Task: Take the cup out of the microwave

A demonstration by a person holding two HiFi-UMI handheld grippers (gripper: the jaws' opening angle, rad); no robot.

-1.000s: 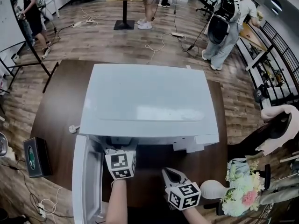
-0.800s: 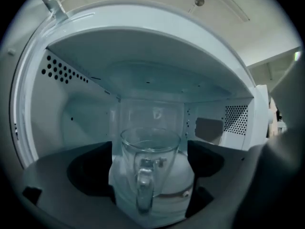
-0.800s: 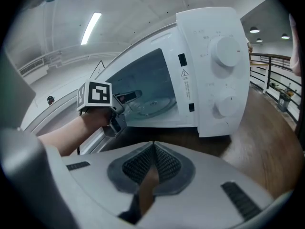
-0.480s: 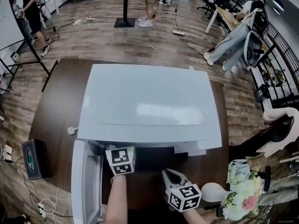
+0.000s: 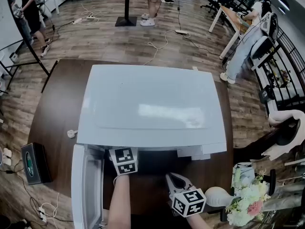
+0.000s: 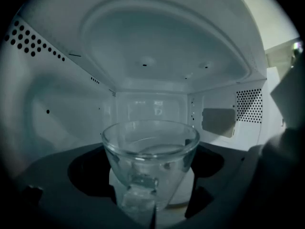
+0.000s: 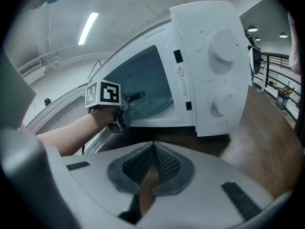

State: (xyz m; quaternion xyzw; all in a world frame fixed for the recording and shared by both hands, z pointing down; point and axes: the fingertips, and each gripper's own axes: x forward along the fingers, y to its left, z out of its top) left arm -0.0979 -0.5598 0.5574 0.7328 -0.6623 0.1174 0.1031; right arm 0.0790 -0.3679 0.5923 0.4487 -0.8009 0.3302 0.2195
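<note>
Currently, starting at the left, the white microwave door (image 5: pixel 86 190) stands swung wide toward the near edge of the dark brown wooden table (image 5: pixel 57 109). That clears the way into the boxy white microwave oven (image 5: pixel 152 104). My left gripper (image 6: pixel 151 175) reaches through that opening, its jaws on either side of the clear glass cup (image 6: pixel 150 144). The pads look pressed to its walls, so I take the cup as gripped. That cup sits inside the oven, about mid-cavity; whether it has lifted off the floor I cannot tell. Further right, my right gripper (image 7: pixel 152 151) hovers on the near side of the round control knobs (image 7: pixel 223 44). Its jaws are closed together on nothing, and I judge it parked clear so the cup can come straight out.
</note>
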